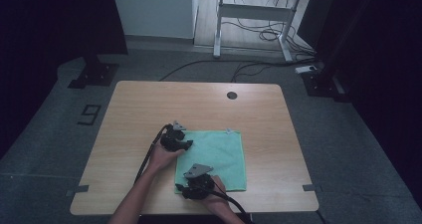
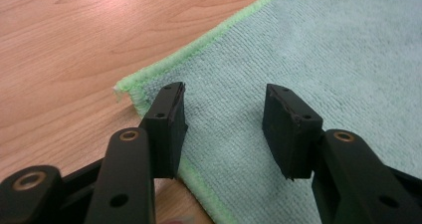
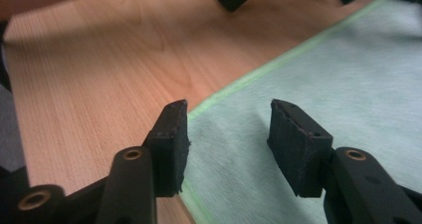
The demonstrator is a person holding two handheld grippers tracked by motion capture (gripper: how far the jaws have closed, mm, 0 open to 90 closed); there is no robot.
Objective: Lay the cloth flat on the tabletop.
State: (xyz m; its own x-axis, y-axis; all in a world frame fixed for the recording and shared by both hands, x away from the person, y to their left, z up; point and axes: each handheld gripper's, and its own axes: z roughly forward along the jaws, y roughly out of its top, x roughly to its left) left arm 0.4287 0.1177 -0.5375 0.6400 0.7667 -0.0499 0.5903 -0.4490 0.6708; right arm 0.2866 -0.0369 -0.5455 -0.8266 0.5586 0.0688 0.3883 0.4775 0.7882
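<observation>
- Item under work: a green cloth (image 1: 214, 159) lying flat on the wooden table (image 1: 199, 104), toward the near edge and slightly right of centre. Its far edge carries a small tag at roughly 12 o'clock.
- Left gripper (image 1: 185, 144): positioned at the cloth's 10 o'clock corner. In the left gripper view its jaws stand apart, straddling the corner (image 2: 130, 88), one jaw on the hem, the other over the cloth (image 2: 298, 50) surface. Nothing is clamped.
- Right gripper (image 1: 183, 190): positioned at the cloth's 7 o'clock corner. In the right gripper view its jaws are likewise apart, one over the hem (image 3: 239, 84) and one over the fabric. Nothing is clamped.
- Judged step: taking hold of the two left-hand corners, probably to fold the cloth across toward 3 o'clock.
- Recommended practice: lower each gripper until the lower jaw slips beneath the hem, then close on the corner itself, not on mid-fabric.
- Close both grips firmly before lifting; an uneven hold would likely skew the fold.
- Raise both corners together and level, keeping the left edge taut.
- Risk noted: a jaw pressing down on the top face may only bunch the fabric.
</observation>
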